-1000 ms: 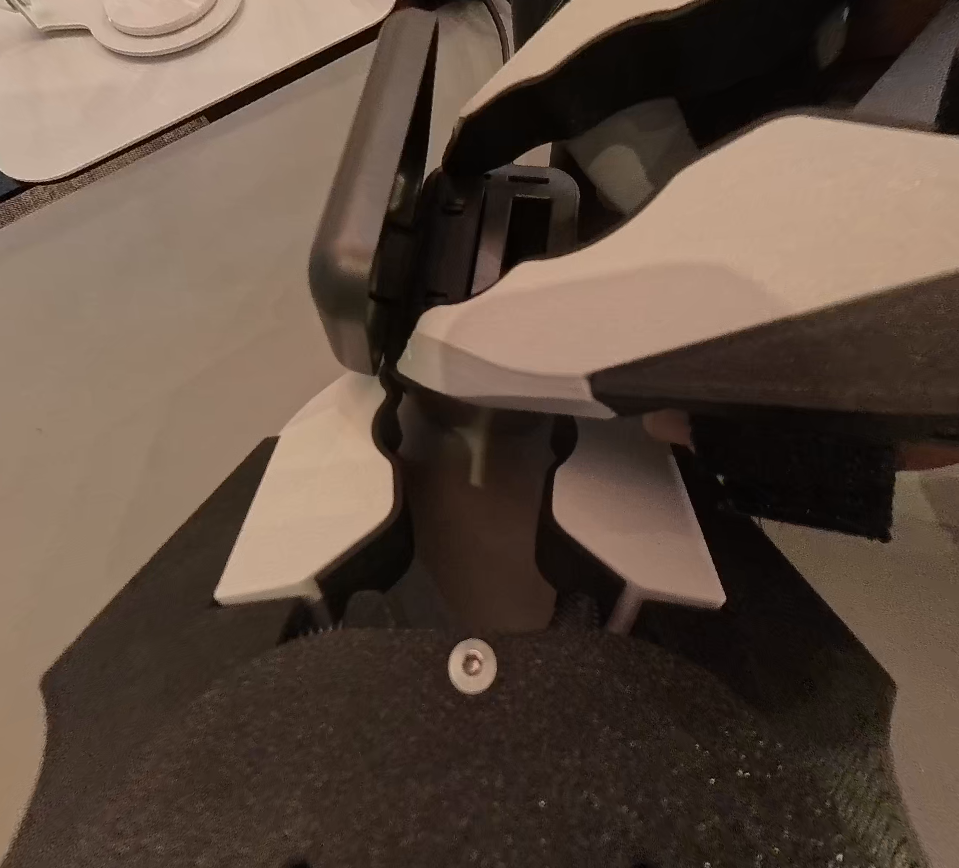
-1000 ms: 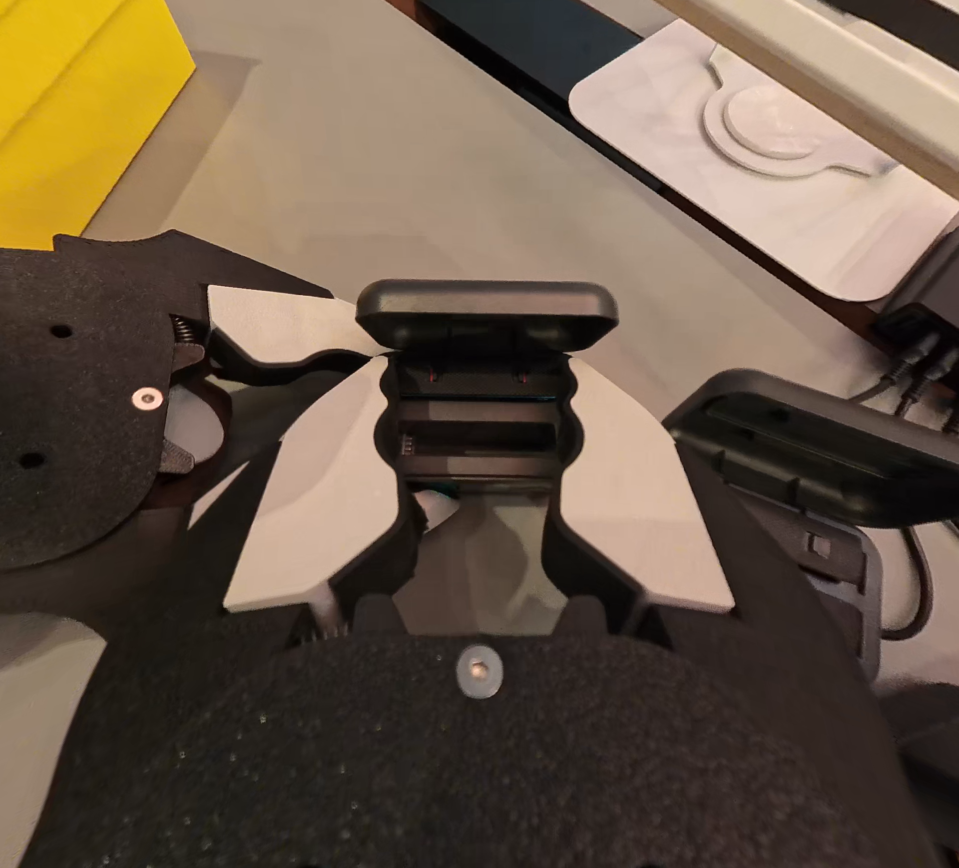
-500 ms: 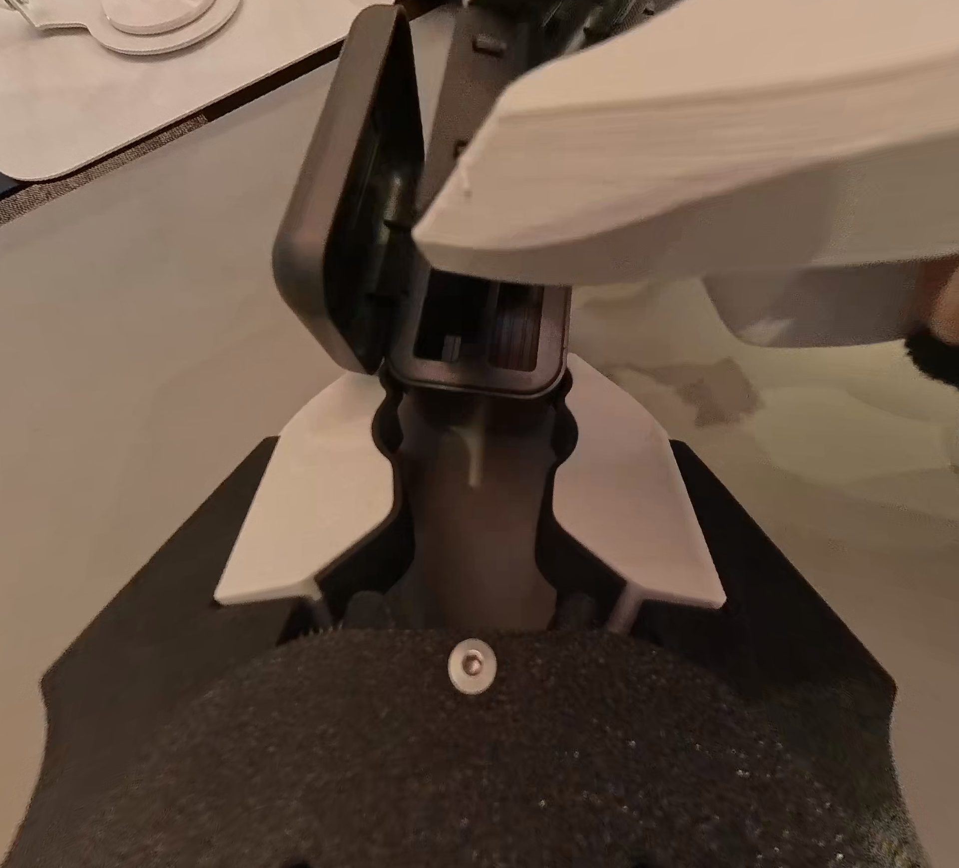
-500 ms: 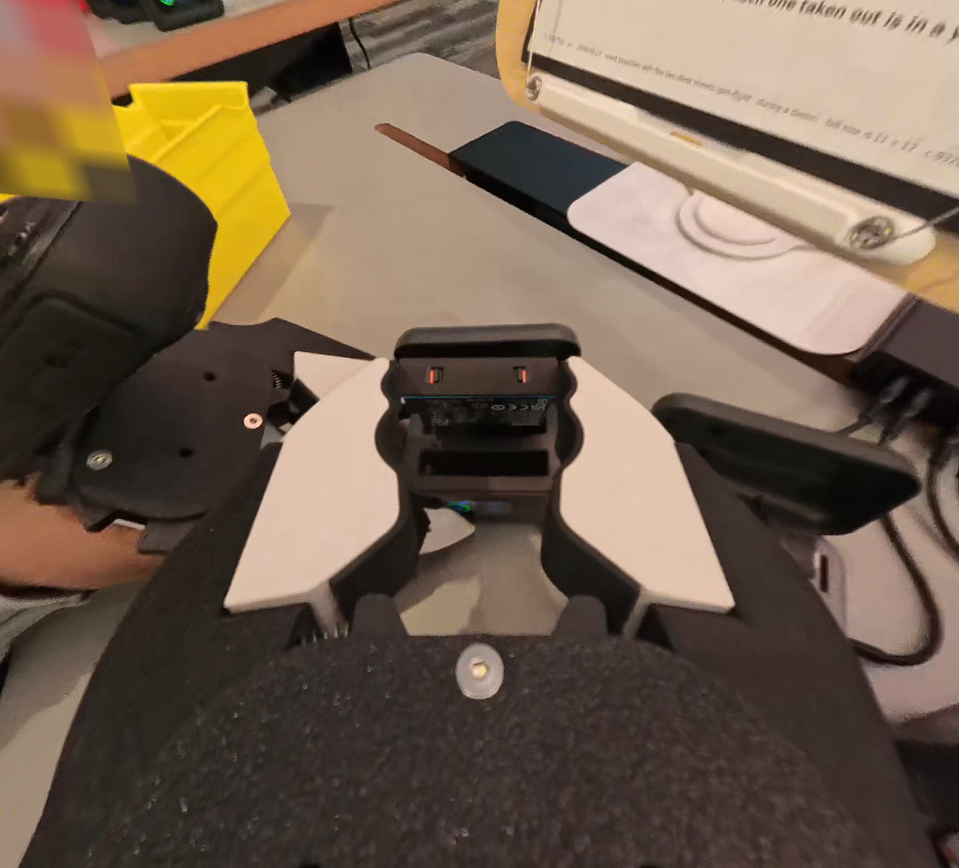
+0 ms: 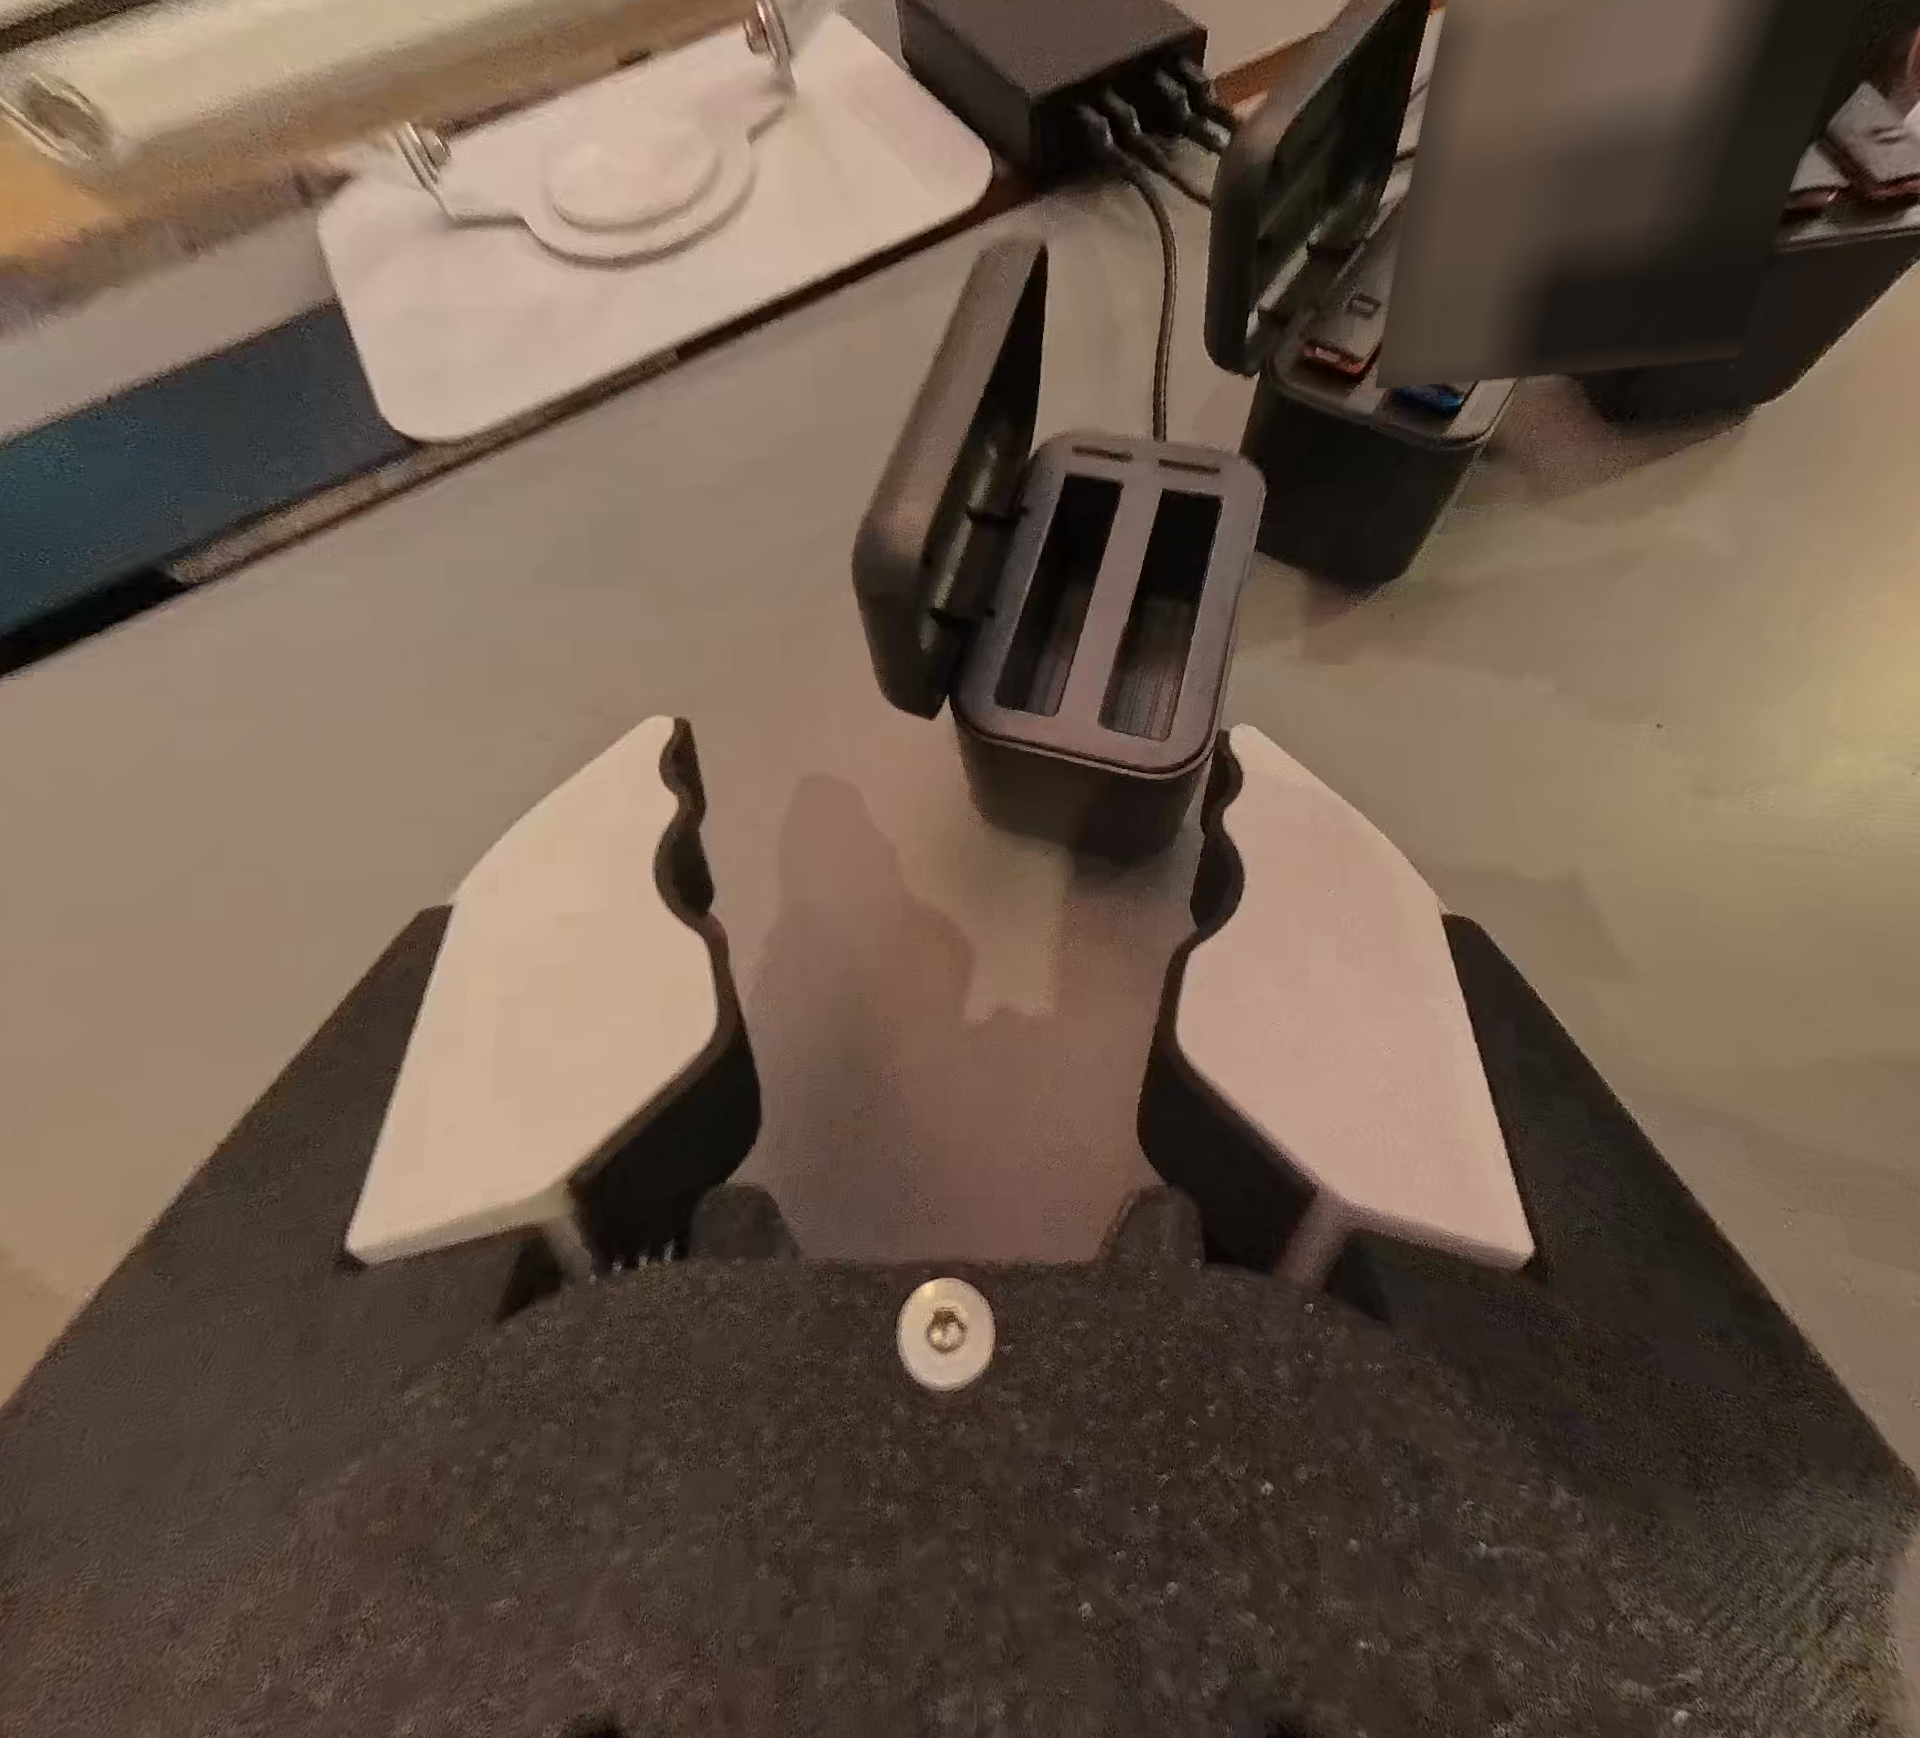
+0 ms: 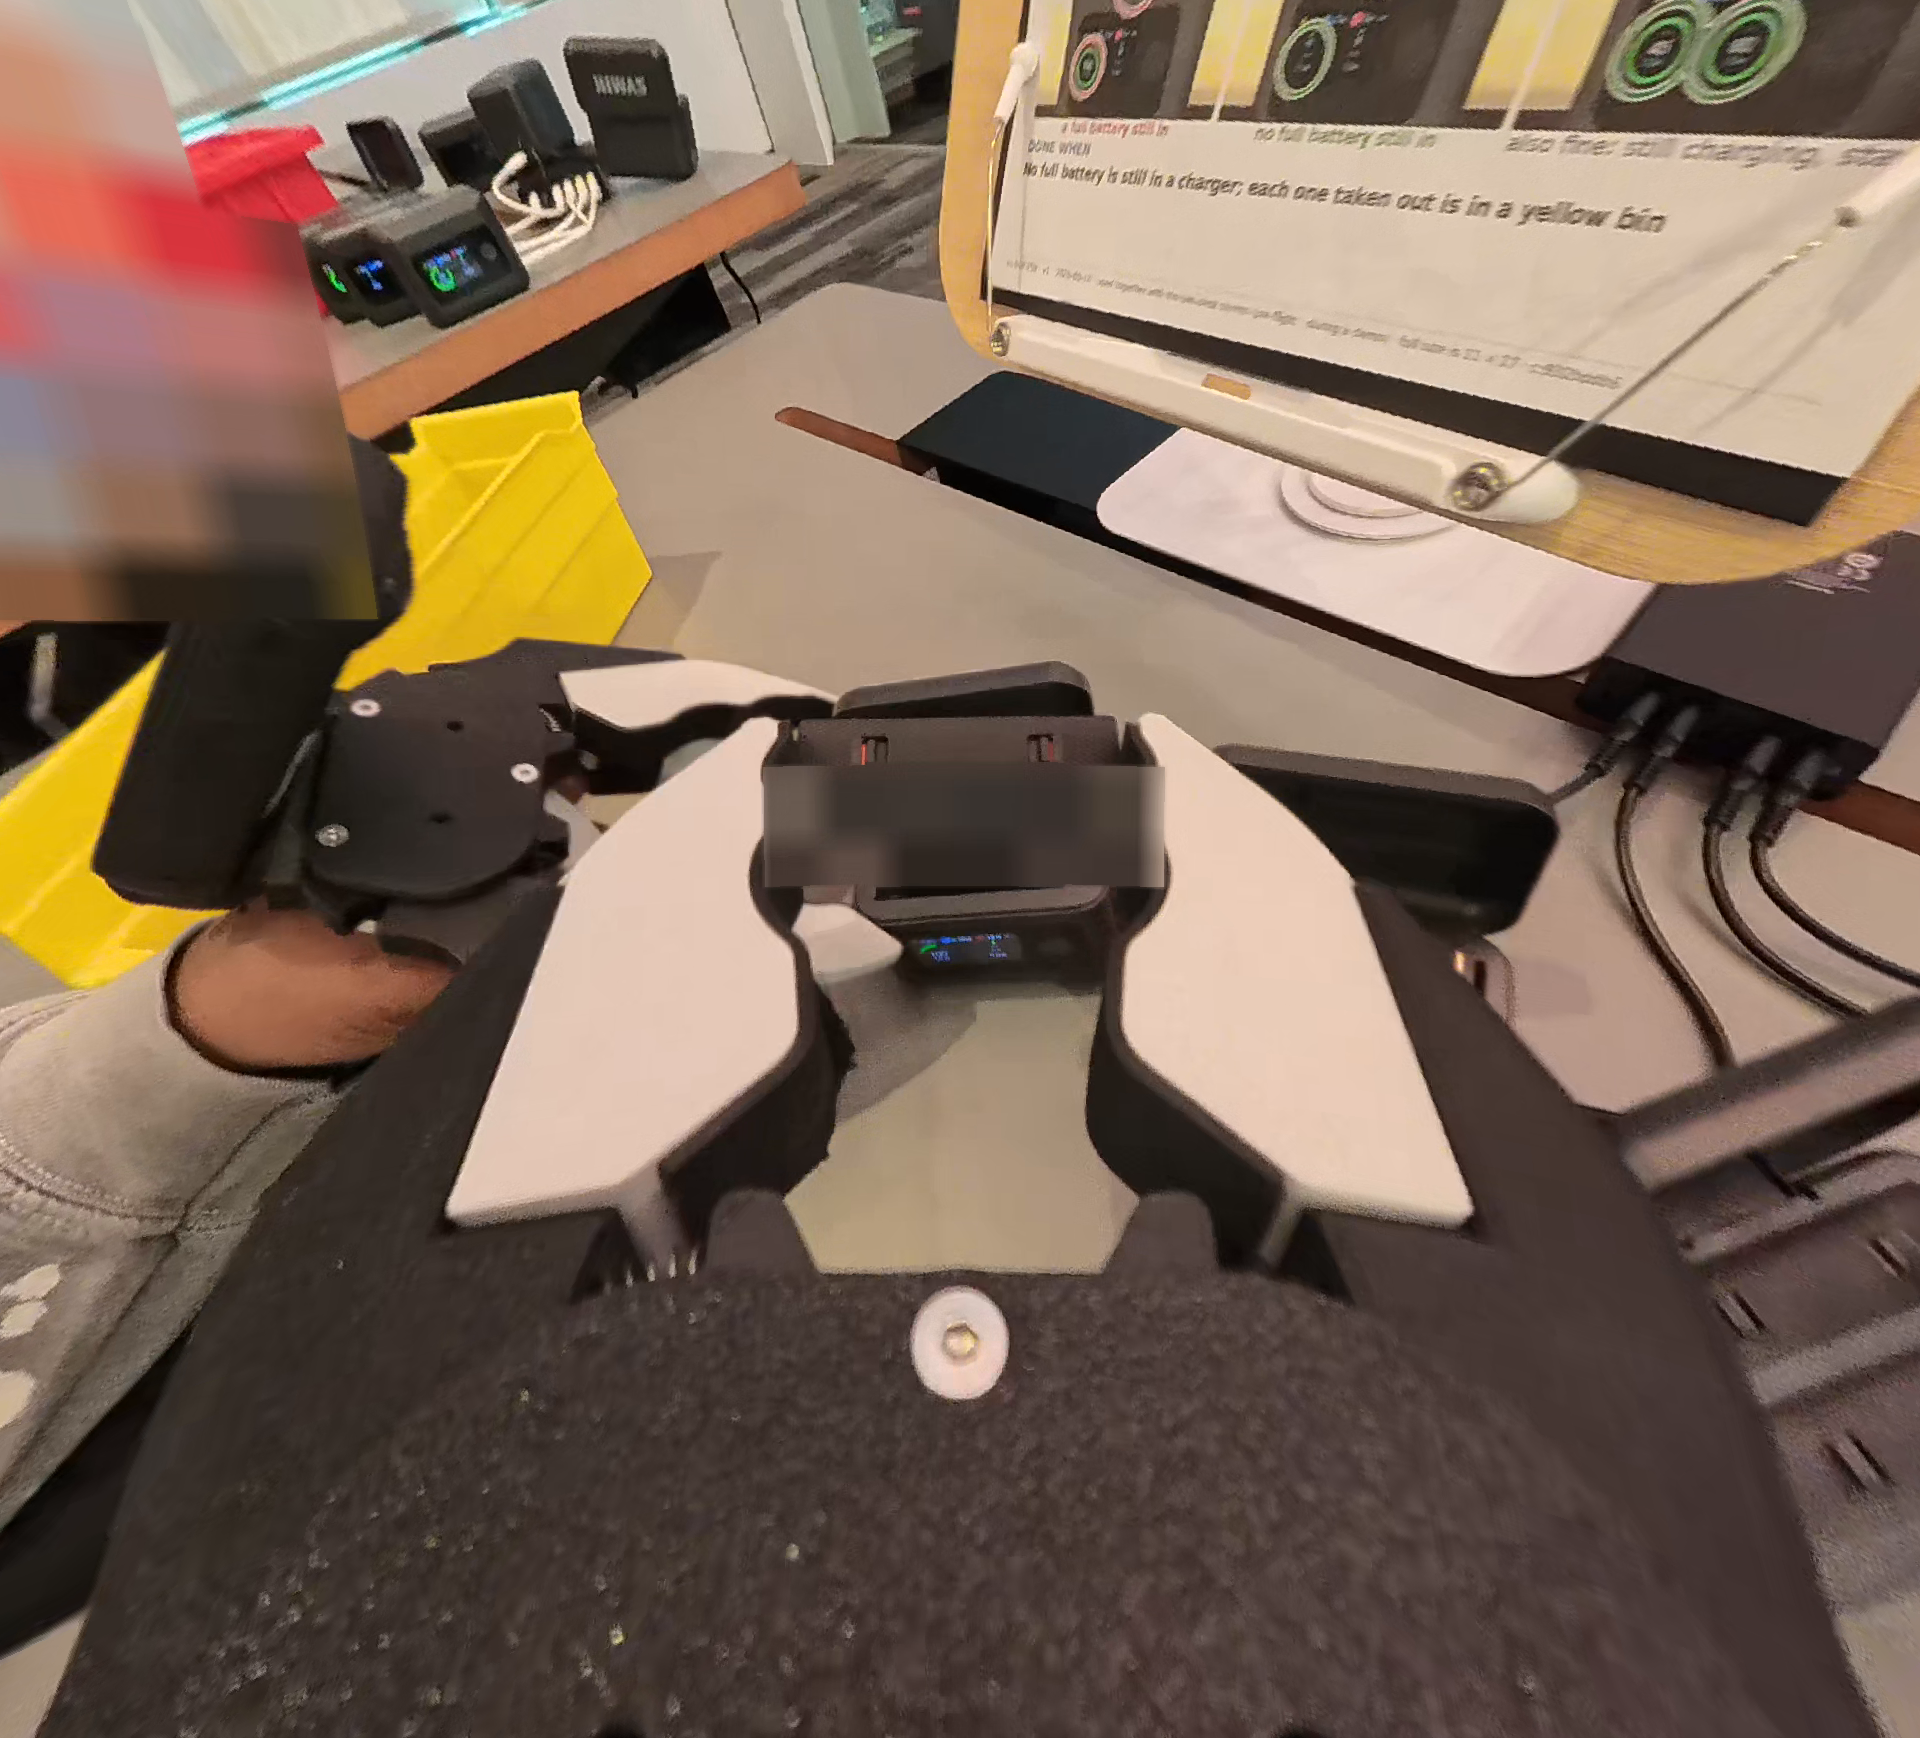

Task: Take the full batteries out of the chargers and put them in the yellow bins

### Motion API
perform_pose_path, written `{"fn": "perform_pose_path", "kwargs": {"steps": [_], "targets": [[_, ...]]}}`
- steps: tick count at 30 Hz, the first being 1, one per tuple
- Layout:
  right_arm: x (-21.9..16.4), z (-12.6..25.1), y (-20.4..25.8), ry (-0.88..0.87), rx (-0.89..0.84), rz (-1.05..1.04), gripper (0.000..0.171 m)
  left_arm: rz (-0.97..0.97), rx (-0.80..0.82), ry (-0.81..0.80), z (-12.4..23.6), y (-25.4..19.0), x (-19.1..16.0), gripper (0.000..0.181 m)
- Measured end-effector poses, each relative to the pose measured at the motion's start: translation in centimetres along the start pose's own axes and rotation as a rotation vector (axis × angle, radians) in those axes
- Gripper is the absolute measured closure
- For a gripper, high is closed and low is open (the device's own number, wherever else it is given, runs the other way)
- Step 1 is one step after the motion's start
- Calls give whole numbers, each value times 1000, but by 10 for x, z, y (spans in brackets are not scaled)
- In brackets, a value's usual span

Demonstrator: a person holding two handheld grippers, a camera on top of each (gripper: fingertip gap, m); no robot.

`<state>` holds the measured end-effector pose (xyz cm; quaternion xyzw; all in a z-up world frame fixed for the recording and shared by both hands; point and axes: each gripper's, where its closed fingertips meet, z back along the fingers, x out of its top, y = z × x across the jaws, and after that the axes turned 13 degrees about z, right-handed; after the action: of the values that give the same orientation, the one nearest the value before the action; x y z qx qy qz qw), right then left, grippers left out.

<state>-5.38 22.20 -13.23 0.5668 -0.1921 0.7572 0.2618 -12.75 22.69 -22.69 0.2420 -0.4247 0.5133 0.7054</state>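
My right gripper (image 6: 961,732) is shut on a black battery (image 6: 956,741) and holds it above the near charger (image 6: 966,945), whose small display is lit. In the left wrist view that charger (image 5: 1112,618) stands on the table with its lid up and both slots empty. My left gripper (image 5: 951,753) is open and empty just in front of it, not touching. It also shows in the right wrist view (image 6: 748,717) at the left. The yellow bins (image 6: 499,525) stand at the far left. A blurred grey shape (image 5: 1610,78), top right, is the lifted battery.
A second charger (image 5: 1361,462) with its lid up stands behind the first, something red-tabbed in it. A black power hub (image 5: 1049,41) with cables sits at the back. An instruction board (image 6: 1455,182) stands on a white base (image 6: 1351,566). More chargers sit on a far table (image 6: 447,265). There is about 12 centimetres between the tips of the two grippers.
My right gripper has lifted the battery up out of the near charger. My left gripper has let go of the charger body, opened and drawn back.
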Motion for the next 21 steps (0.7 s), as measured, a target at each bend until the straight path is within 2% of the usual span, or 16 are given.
{"fn": "perform_pose_path", "kwargs": {"steps": [7,14,18,21], "targets": [[7,27,-6,-84,30,-153,112,-115,-47,-125,27,-15,30,95],[12,26,8,-138,177,-356,112,-222,-201,-385,51,-68,60,122],[8,20,18,-126,244,-421,112,-234,-225,-425,53,-81,62,130],[5,17,26,-113,284,-457,112,-267,-202,-471,55,-81,63,151]]}}
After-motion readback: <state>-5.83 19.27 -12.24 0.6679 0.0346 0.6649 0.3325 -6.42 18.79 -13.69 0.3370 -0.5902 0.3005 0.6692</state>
